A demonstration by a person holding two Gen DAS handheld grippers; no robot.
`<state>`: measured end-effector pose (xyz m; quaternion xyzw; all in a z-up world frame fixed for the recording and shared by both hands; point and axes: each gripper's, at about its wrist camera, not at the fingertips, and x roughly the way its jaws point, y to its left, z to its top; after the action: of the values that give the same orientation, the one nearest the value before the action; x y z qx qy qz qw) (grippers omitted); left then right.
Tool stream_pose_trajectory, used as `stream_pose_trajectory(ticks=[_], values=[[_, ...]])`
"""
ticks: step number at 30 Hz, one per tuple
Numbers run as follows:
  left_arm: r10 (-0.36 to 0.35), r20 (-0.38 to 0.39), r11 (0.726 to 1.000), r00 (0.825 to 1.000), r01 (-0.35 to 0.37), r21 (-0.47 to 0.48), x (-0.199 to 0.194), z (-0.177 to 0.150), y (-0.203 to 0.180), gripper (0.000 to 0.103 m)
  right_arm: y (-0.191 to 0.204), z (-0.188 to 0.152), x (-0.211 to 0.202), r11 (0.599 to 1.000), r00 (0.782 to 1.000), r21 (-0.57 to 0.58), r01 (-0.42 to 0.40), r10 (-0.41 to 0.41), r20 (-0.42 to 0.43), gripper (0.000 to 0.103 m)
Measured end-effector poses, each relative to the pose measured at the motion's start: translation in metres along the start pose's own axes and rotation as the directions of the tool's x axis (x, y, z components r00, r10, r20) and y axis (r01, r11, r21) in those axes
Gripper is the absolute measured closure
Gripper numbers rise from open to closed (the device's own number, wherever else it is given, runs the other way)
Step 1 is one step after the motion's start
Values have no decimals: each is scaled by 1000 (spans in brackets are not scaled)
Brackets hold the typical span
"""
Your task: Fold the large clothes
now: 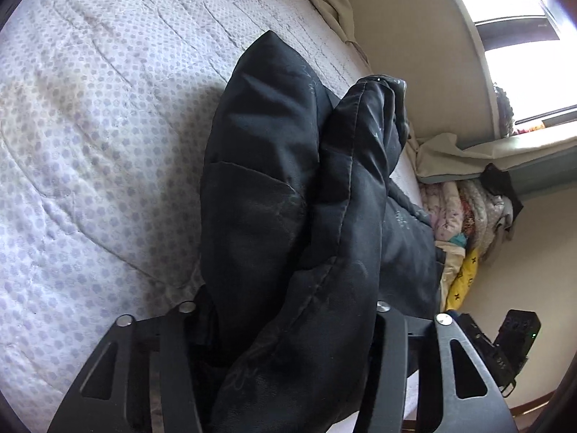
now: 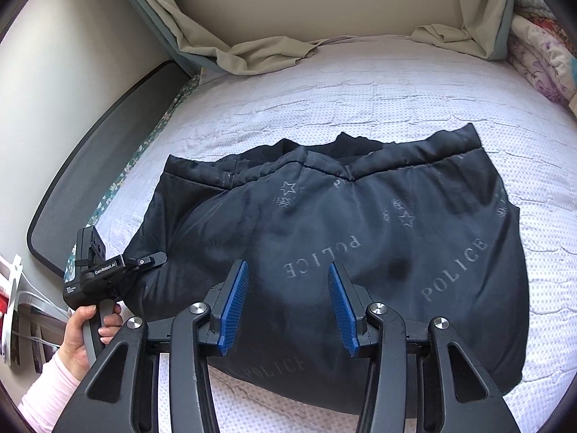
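Dark "POLICE"-printed jacket (image 2: 360, 238) lies bunched on bed (image 2: 396, 83); left gripper (image 2: 153, 260) jaws pinch it, right gripper (image 2: 288, 306) jaws spread.

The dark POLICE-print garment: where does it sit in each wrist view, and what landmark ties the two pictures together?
Left wrist: garment fills the centre, bunched between the left gripper's fingers.
Right wrist: it lies spread mid-frame; right gripper open above it.
Shared landmark: dotted white mattress cover.
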<state>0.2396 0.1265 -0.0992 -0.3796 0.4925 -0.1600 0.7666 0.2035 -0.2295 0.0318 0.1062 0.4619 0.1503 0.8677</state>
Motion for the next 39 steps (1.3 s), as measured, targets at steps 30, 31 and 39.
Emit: stream_pose_trajectory(ticks=[30,31,39], values=[[26,77,970,997,-44,240,-58,-29,-101,65,51,-9,66,958,991,-264,114,-129,-41,83],[21,81,967,996,-41,252,-58,-29,-108,65,49,-9,71,957,990,-266,116,-134,-47,83],[11,90,953,996,-37,302,-46,-31,-145,65,44,-13,102,951,985,-272,144,-163,-48,83]])
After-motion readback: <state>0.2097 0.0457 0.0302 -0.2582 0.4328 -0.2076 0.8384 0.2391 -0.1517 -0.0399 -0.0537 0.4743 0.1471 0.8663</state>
